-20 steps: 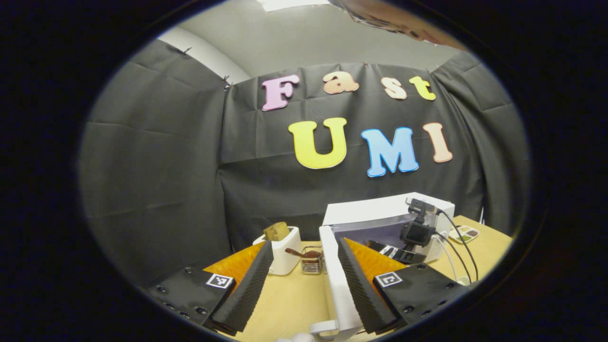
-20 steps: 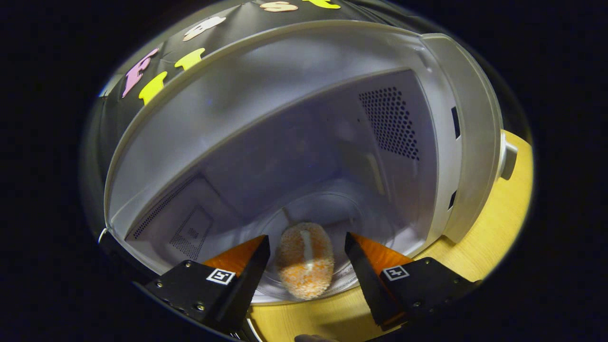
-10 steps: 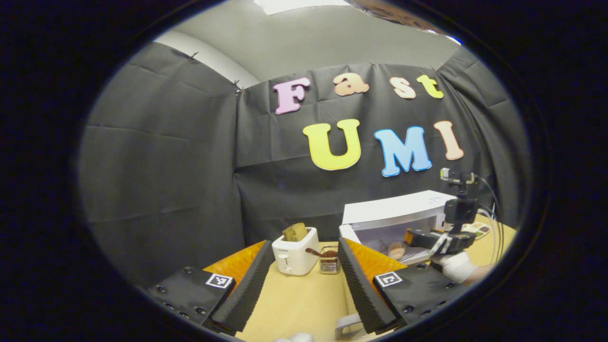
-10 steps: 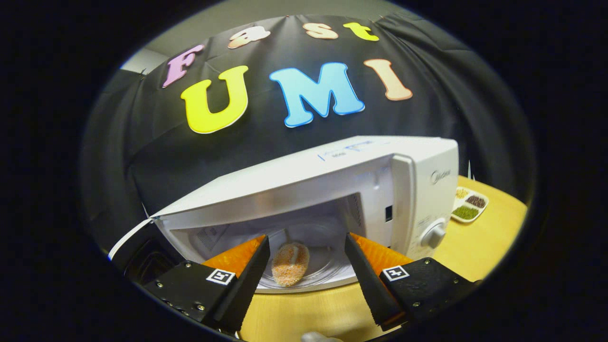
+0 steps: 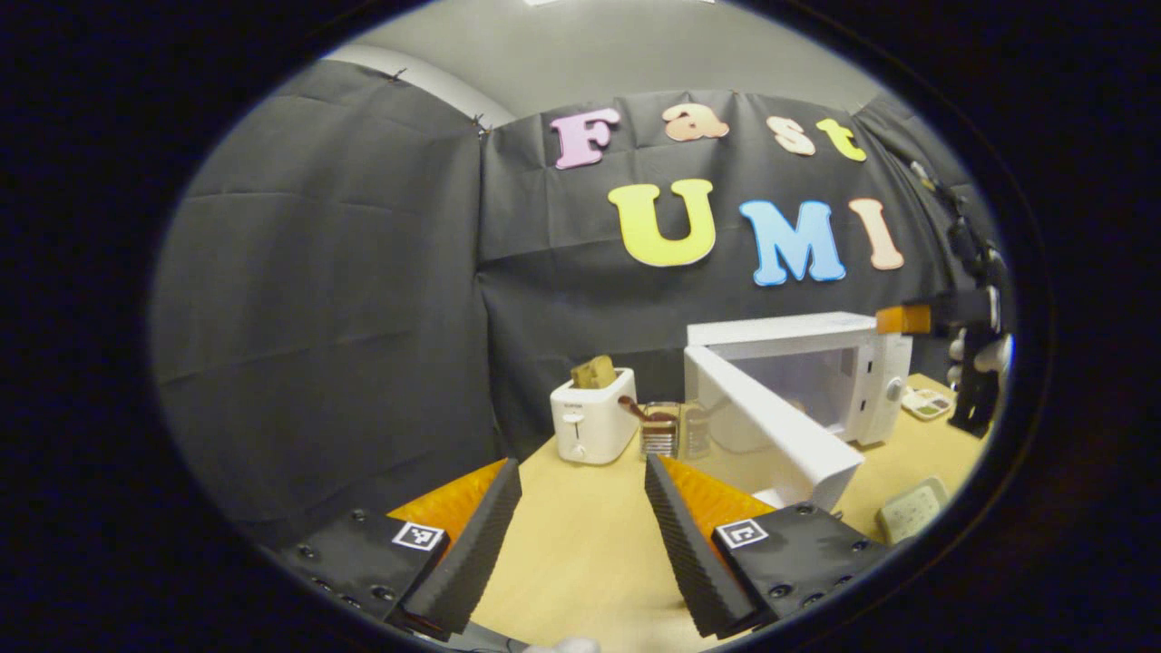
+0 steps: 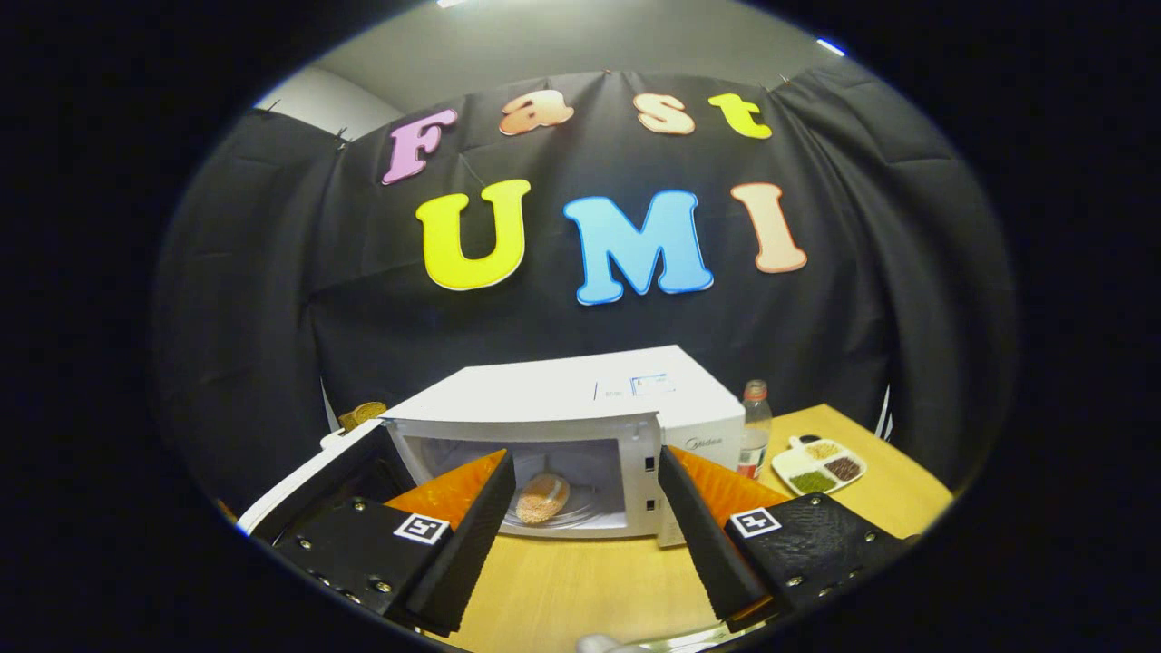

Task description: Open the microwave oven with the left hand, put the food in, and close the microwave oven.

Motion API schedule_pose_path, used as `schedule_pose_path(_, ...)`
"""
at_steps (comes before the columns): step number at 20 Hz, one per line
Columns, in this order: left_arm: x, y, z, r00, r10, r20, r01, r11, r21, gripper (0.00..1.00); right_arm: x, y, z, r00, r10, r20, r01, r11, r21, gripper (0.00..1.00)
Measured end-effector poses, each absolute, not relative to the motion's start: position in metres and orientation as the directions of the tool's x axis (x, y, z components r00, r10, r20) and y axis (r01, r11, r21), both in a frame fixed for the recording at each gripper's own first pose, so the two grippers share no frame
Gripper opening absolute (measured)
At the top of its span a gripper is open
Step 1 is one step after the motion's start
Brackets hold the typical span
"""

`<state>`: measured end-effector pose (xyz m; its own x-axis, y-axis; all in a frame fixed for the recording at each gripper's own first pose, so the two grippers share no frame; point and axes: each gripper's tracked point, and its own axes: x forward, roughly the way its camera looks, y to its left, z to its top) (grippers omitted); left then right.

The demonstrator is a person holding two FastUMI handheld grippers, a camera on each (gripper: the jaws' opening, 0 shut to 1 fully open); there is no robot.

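Observation:
The white microwave (image 6: 580, 399) stands at the back of the wooden table with its door (image 5: 771, 426) swung wide open. Inside, on the glass turntable, lies the orange breaded food (image 6: 541, 498). My right gripper (image 6: 585, 535) is open and empty, held back from the oven mouth and facing it. In the left gripper view the microwave (image 5: 816, 363) sits to the right, and my left gripper (image 5: 580, 535) is open and empty over the table, to the left of the door's free edge. The other gripper (image 5: 975, 354) and the hand holding it show at the far right of that view.
A white toaster (image 5: 591, 419) with bread stands left of the microwave, a small glass holder (image 5: 660, 430) beside it. A divided dish of grains (image 6: 821, 462) and a bottle (image 6: 753, 426) sit right of the oven. A small pale device (image 5: 912, 510) lies near the table front.
My right gripper has drawn back out of the oven cavity, leaving the food on the turntable. My left gripper has pulled away from the door and turned left.

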<state>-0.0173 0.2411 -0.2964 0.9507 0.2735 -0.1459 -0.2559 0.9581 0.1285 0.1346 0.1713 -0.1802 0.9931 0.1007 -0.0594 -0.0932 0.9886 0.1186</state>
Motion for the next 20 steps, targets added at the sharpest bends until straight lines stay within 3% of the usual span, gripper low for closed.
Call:
schedule_pose_path(7, -0.039, 0.216, -0.332, 0.945, 0.256, -0.204, -0.224, 0.960, 0.167, 0.93, 0.085, 0.133, -0.119, 0.993, 0.115, -0.008, -0.114, 0.989, 0.098, 0.98)
schedule_pose_path(12, -0.042, 0.184, -0.346, 0.943, 0.233, -0.235, -0.199, 0.967, 0.160, 0.92, 0.071, 0.106, -0.115, 0.996, 0.091, -0.017, -0.089, 0.992, 0.093, 0.98)
schedule_pose_path(20, -0.017, 0.069, -0.350, 0.967, 0.047, -0.249, -0.017, 0.993, 0.121, 0.92, 0.064, 0.057, -0.128, 0.999, 0.018, -0.044, -0.013, 0.994, 0.112, 0.98)
